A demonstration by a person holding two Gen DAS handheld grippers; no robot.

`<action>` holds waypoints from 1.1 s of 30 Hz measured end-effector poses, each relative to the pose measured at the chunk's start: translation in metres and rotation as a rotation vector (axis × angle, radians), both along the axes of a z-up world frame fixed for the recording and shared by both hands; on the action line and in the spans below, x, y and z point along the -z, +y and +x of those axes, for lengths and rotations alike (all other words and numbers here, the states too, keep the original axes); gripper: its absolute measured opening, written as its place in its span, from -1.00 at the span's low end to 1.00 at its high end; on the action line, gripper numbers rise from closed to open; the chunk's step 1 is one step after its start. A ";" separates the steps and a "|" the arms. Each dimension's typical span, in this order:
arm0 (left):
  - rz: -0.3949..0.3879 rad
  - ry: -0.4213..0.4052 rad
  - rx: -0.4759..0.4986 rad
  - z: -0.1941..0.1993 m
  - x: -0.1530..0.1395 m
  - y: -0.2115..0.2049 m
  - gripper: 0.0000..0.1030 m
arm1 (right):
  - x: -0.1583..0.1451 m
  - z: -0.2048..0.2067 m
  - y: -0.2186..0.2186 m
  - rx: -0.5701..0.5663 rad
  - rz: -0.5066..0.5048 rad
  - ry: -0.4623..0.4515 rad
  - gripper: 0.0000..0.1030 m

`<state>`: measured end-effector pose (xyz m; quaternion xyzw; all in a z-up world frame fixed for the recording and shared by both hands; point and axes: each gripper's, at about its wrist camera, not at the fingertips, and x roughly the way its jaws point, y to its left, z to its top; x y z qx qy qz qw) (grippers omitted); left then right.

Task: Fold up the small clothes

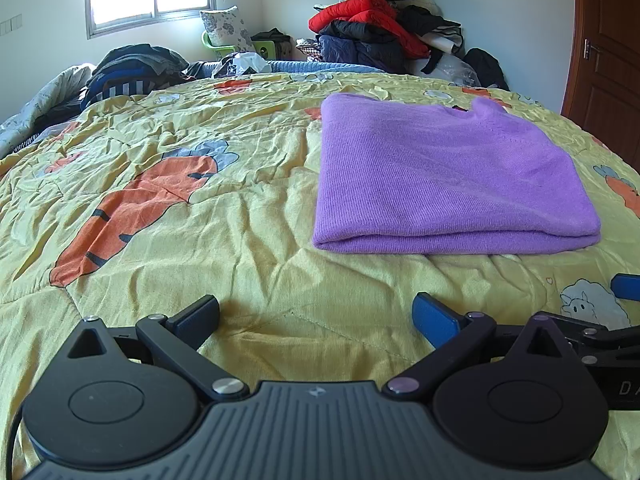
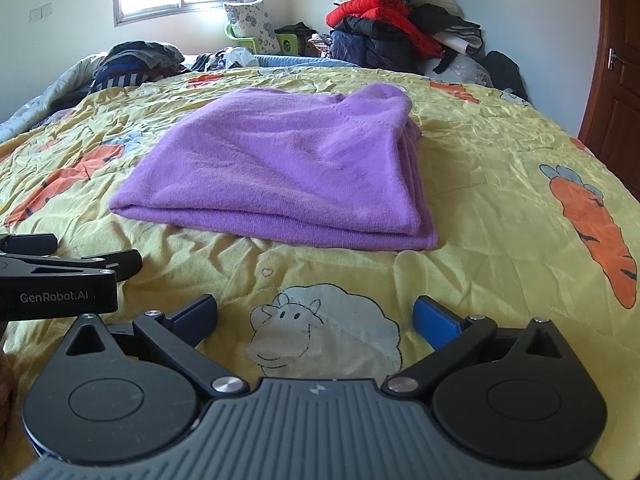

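Lying folded into a flat rectangle, the purple knitted sweater rests on the crumpled yellow quilt printed with orange carrots and sheep, its doubled edge facing the cameras. The left gripper hovers just short of that edge with its jaws spread wide and nothing between them. The right gripper is likewise wide open and empty, over a cartoon sheep (the sweater lies ahead of it). A heap of red and dark jackets sits against the far wall.
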<state>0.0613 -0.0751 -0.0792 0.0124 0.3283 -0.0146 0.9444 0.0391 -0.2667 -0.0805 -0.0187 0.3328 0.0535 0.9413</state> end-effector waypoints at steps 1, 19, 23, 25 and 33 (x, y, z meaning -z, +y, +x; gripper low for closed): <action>0.001 -0.001 0.000 0.000 0.000 0.000 1.00 | 0.001 -0.001 0.001 -0.006 -0.008 -0.009 1.00; -0.001 -0.001 0.000 0.000 0.000 0.000 1.00 | 0.001 -0.001 0.001 -0.007 -0.008 -0.010 1.00; -0.001 -0.001 0.000 0.000 0.000 0.000 1.00 | 0.001 -0.001 0.000 -0.007 -0.002 -0.011 1.00; -0.001 -0.001 0.000 0.000 0.000 0.000 1.00 | 0.001 -0.001 0.001 -0.006 -0.012 -0.010 1.00; -0.001 -0.001 0.000 0.000 0.000 0.000 1.00 | 0.001 -0.001 0.003 -0.006 -0.008 -0.010 1.00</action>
